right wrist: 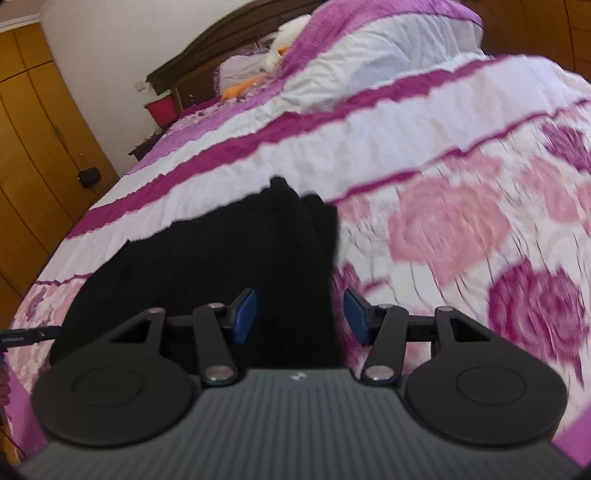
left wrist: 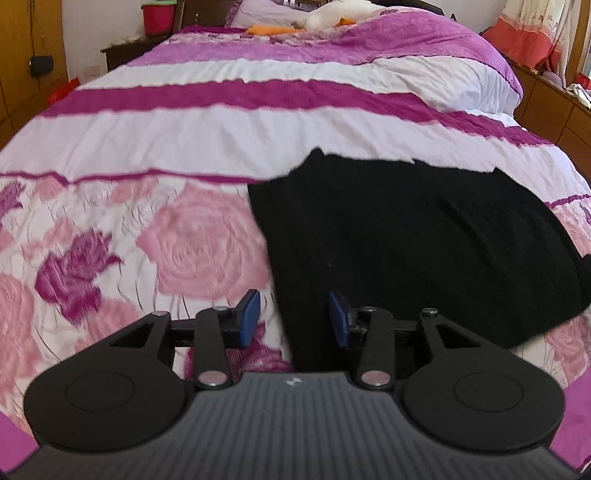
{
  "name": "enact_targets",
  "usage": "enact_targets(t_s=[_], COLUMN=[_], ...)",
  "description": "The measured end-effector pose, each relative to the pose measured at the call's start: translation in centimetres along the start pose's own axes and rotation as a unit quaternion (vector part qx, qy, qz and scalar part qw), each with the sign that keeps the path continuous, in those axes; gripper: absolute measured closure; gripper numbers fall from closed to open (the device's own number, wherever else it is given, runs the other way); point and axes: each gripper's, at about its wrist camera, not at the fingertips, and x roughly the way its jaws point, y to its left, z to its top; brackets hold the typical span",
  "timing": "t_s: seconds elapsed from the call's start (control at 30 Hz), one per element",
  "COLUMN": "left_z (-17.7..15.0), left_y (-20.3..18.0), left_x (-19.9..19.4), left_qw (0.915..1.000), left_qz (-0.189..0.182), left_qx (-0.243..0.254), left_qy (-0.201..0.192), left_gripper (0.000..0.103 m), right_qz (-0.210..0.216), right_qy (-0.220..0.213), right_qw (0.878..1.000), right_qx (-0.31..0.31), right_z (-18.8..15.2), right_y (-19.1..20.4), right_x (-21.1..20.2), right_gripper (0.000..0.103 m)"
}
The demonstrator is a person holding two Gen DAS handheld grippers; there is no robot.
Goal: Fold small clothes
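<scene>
A black garment (left wrist: 406,240) lies flat on the flowered bedspread (left wrist: 192,243), near the foot of the bed. In the left wrist view its left edge runs between the blue pads of my left gripper (left wrist: 293,319), which stands open above the cloth without pressing it. In the right wrist view the same black garment (right wrist: 221,258) spreads to the left, bunched into folds at its far right corner. My right gripper (right wrist: 301,315) hovers open over the garment's right edge, with the cloth below the gap and the pads (right wrist: 245,315) clear of it.
The bed carries a pink, white and magenta striped cover (right wrist: 369,122). A white plush toy (left wrist: 332,14) and an orange item (left wrist: 266,29) lie near the pillows. A red bucket (left wrist: 157,18) stands on a nightstand by wooden wardrobes (right wrist: 33,129). A low wooden cabinet (left wrist: 554,107) runs along the right.
</scene>
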Motion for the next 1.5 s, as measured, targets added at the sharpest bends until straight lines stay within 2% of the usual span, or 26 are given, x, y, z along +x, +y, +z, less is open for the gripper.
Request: enact_targets(t_s=[0.2,0.3,0.4,0.47,0.5,0.57,0.6,0.63,0.77,0.9,1.03,1.2,1.27,1.3,1.33,1.37,1.43,1.5], left_z=[-1.2,-1.5,-1.7,-1.6,-1.6,-1.4,-1.4,-1.4,-1.5,-1.9,-2.1,-1.7,-1.3,-1.0,-0.8,-0.5,-0.1,0.2], left_y=[0.4,-0.5,-1.0,-1.2,-1.4,-1.7,-2.0,-2.2,-1.8,-1.1,-1.1,-1.4,-1.4,-1.3,-1.3,-1.3,-1.5,-1.7], left_x=[0.2,0.2,0.5,0.7,0.8,0.9,0.7,0.4,-1.0,-0.7,-0.6,-2.0,-2.7,-3.0,-3.2,-3.4,-3.5,-3.3], left_qw=[0.9986,0.9989,0.9988,0.9988,0.9988,0.9991,0.9994,0.9993,0.9988,0.9991,0.9993,0.9993,0.9995,0.9995,0.9995,0.9994,0.9992,0.9991], left_qz=[-0.046,-0.047,-0.049,-0.048,-0.047,-0.042,-0.03,-0.025,-0.02,-0.016,-0.015,-0.001,0.003,0.004,0.006,0.008,0.01,0.014], left_qx=[-0.028,-0.006,-0.005,-0.008,-0.009,0.002,0.017,0.028,0.046,0.039,0.034,0.03,0.02,0.014,0.008,0.003,-0.001,-0.004], left_qy=[0.004,-0.003,-0.006,-0.011,-0.013,-0.01,-0.002,-0.003,-0.002,0.003,-0.002,-0.02,-0.026,-0.028,-0.032,-0.035,-0.038,-0.039], left_gripper=[0.056,0.056,0.056,0.056,0.057,0.078,0.085,0.09,0.092,0.092,0.091,0.087,0.085,0.082,0.077,0.074,0.063,0.059], right_qz=[0.011,0.027,0.044,0.045,0.046,0.047,0.051,0.059,0.083,0.052,0.052,0.043,0.045,0.046,0.046,0.045,0.047,0.047], right_qy=[0.02,0.011,0.006,0.004,0.004,0.003,0.001,-0.005,-0.032,-0.009,0.002,-0.002,-0.019,-0.028,-0.037,-0.044,-0.044,-0.036], right_qw=[0.999,0.998,0.997,0.997,0.997,0.997,0.997,0.996,0.993,0.997,0.996,0.999,0.999,0.998,0.998,0.998,0.998,0.998], right_qx=[0.039,0.058,0.07,0.064,0.063,0.062,0.063,0.063,0.072,0.065,0.07,0.029,0.021,0.018,0.016,0.013,0.009,0.011], right_z=[-2.1,-2.5,-2.4,-2.3,-2.1,-1.9,-1.6,-1.4,-1.1,-2.2,-3.0,-2.1,-1.5,-1.2,-1.0,-0.7,-0.2,0.2], right_y=[-1.0,-0.9,-0.7,-0.4,-0.3,-0.3,-0.3,-0.5,-1.7,-3.0,-3.9,-2.4,-1.9,-1.6,-1.4,-1.2,-0.7,-0.4], right_x=[0.9,1.2,1.4,1.5,1.6,1.5,1.3,0.8,-1.5,-1.0,-0.1,-0.8,-1.3,-1.4,-1.4,-1.3,-0.6,0.6], right_gripper=[0.046,0.047,0.048,0.053,0.06,0.082,0.085,0.087,0.093,0.095,0.095,0.091,0.085,0.065,0.041,0.034,0.034,0.034])
